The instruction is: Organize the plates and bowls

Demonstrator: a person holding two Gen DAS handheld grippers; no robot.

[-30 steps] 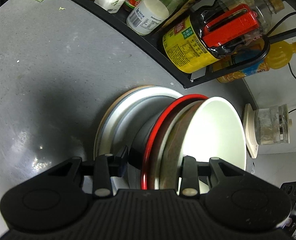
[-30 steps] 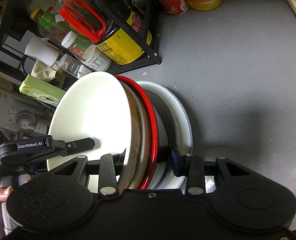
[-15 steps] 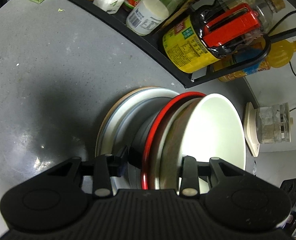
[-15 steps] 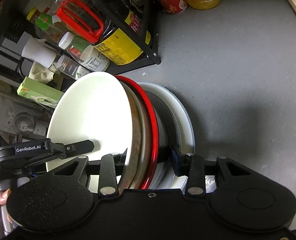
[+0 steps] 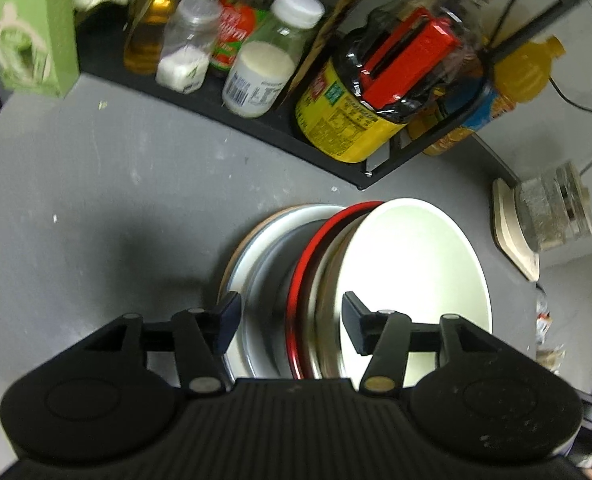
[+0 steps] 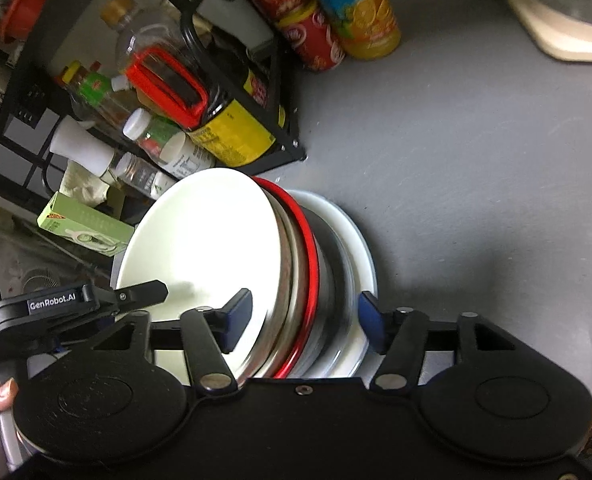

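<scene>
- Stack of plates and bowls (image 5: 336, 280) stands on the grey worktop (image 5: 96, 200), just in front of the black condiment rack (image 5: 336, 168).
- Order from the worktop up: white plate (image 6: 356, 240), dark bowl (image 6: 330, 248), red-rimmed bowl (image 5: 308, 256), white bowl (image 5: 412, 264) uppermost.
- Stack axis runs upright from the worktop; the white bowl's mouth faces up.
- Left gripper (image 5: 292, 322): jaws apart, straddling the stack, pads clear of it.
- Right gripper (image 6: 306, 320): jaws apart, straddling the opposite side, no contact visible.
</scene>
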